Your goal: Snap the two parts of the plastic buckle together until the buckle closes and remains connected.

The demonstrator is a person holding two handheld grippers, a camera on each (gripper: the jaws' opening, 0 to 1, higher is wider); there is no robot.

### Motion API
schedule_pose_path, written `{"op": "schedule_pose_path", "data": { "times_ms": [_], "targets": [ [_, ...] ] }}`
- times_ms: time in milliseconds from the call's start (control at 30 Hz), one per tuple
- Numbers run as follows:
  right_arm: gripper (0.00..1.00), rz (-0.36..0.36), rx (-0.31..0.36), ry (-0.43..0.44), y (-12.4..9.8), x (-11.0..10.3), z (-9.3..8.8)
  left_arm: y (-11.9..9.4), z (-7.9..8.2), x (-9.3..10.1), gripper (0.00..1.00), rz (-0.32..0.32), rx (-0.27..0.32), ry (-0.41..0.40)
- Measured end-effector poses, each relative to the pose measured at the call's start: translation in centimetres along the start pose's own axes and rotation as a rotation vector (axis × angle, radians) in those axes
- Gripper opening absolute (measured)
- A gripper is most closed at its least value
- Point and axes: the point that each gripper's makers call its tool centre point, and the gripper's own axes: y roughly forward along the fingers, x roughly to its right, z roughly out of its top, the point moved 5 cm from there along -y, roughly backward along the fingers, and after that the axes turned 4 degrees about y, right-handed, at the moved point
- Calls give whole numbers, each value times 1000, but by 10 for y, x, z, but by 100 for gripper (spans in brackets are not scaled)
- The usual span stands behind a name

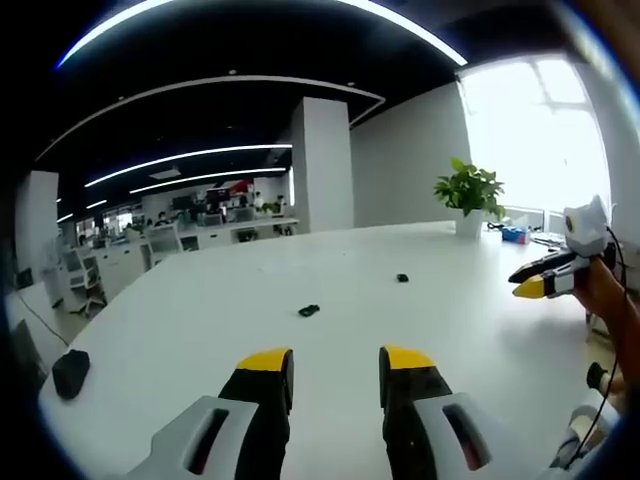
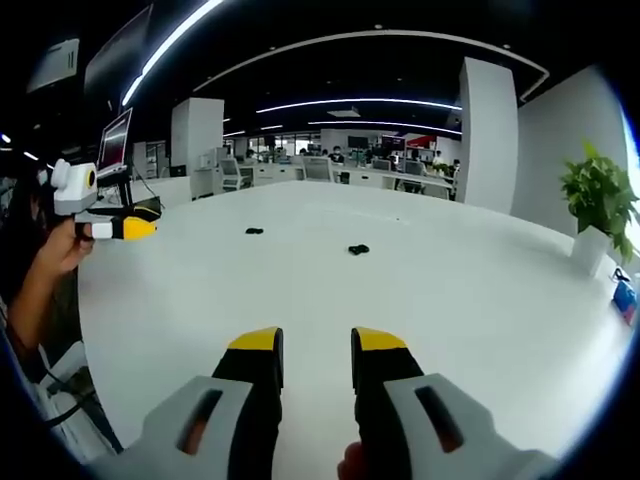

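Hovering released, the left gripper [image 1: 335, 365] and right gripper [image 2: 315, 345] are gaping over the white table [image 1: 200, 320]. Two small black plastic buckle parts [image 1: 309, 310] [image 1: 402, 277] are lying apart at twelve o'clock.

— What's around, apart from the work itself?

— A big white surface [image 1: 200, 330], broad and round-edged; a potted plant [image 1: 468, 195] stands at its far side near the bright window [image 1: 540, 130]; a small blue thing [image 1: 513, 235] lies just beside the pot, too small to tell what.

— Anything at the near edge?

— A dark object [image 1: 70, 372] sits at the surface's rim; I can't tell what it is.

— And behind?

— A white pillar [image 2: 490, 135]; rows of office desks [image 2: 330, 172] with chairs; long light strips [image 1: 200, 155] curving across the dark ceiling; a monitor [image 2: 114, 143] off to one side.
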Motion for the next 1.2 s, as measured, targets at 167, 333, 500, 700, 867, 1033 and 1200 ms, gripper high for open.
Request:
{"op": "schedule_pose_path", "data": {
  "times_ms": [167, 333, 500, 700, 867, 1033, 1200],
  "targets": [
    [27, 2, 0, 2, 2, 1, 2, 4, -2, 0, 35, -5, -8, 3],
    [27, 2, -3, -1, 2, 2, 3, 6, -2, 0, 35, -14, -10, 0],
    [27, 1, -5, 0, 3, 5, 3, 8, -2, -1, 35, -22, -13, -2],
    [27, -3, 3, 9, 1, 14, 5, 13, 2, -3, 35, -16, -20, 15],
    [27, -7, 3, 19, 4, 22, 8, 14, 8, -4, 35, -13, -15, 26],
    [26, -11, 9, 16, 5, 26, 13, 16, 13, -5, 35, -15, -12, 35],
    [26, -7, 11, 15, 6, 26, 16, 19, 15, -7, 35, -18, -10, 36]
  ]
}}
